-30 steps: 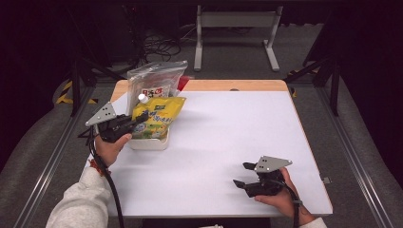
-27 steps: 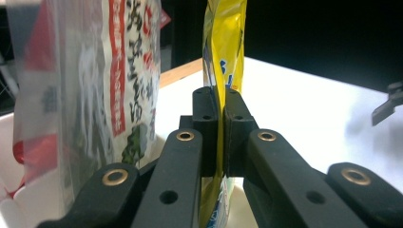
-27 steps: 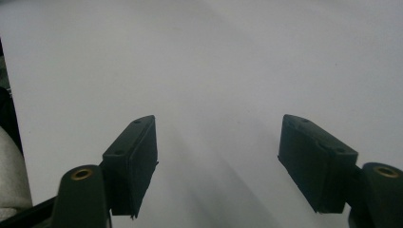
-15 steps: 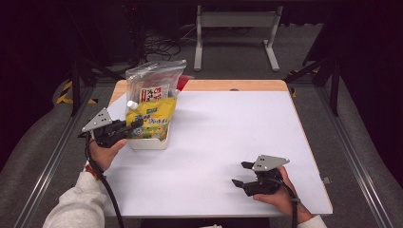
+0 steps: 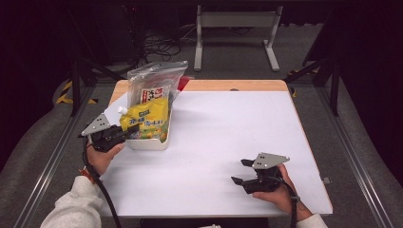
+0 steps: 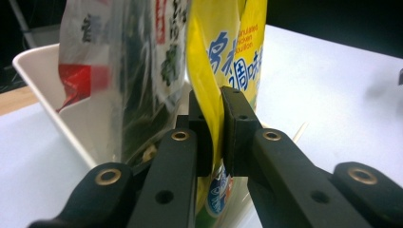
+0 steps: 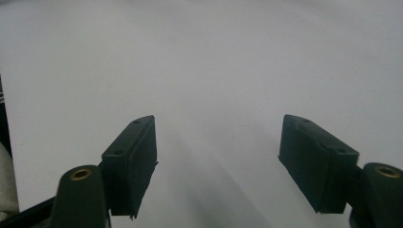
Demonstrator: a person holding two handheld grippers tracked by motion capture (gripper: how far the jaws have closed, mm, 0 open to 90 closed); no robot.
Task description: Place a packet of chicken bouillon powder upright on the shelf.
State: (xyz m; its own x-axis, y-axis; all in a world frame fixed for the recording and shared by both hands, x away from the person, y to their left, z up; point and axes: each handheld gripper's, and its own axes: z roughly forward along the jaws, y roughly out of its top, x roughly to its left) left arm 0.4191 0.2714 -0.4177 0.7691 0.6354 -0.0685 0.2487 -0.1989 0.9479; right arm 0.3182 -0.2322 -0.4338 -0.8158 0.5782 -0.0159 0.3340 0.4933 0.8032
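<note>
Yellow pouch (image 6: 216,71) pinched by left hand-held gripper (image 6: 215,130) over white tray (image 6: 45,85).

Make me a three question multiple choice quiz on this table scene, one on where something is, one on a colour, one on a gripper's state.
1. Where does the white tub sit on the table?
A. near its left edge
B. at its centre
C. at its right edge

2. What colour is the pouch pinched by the left hand-held gripper?
A. blue
B. yellow
C. white

3. How stands the right hand-held gripper?
A. shut on a pouch
B. open, holding nothing
C. shut on the tub

Answers: 1 A, the high view shows the tub by the left edge. 2 B, the left gripper view shows yellow film between the jaws. 3 B, the right gripper view shows the jaws wide apart over bare table.
</note>
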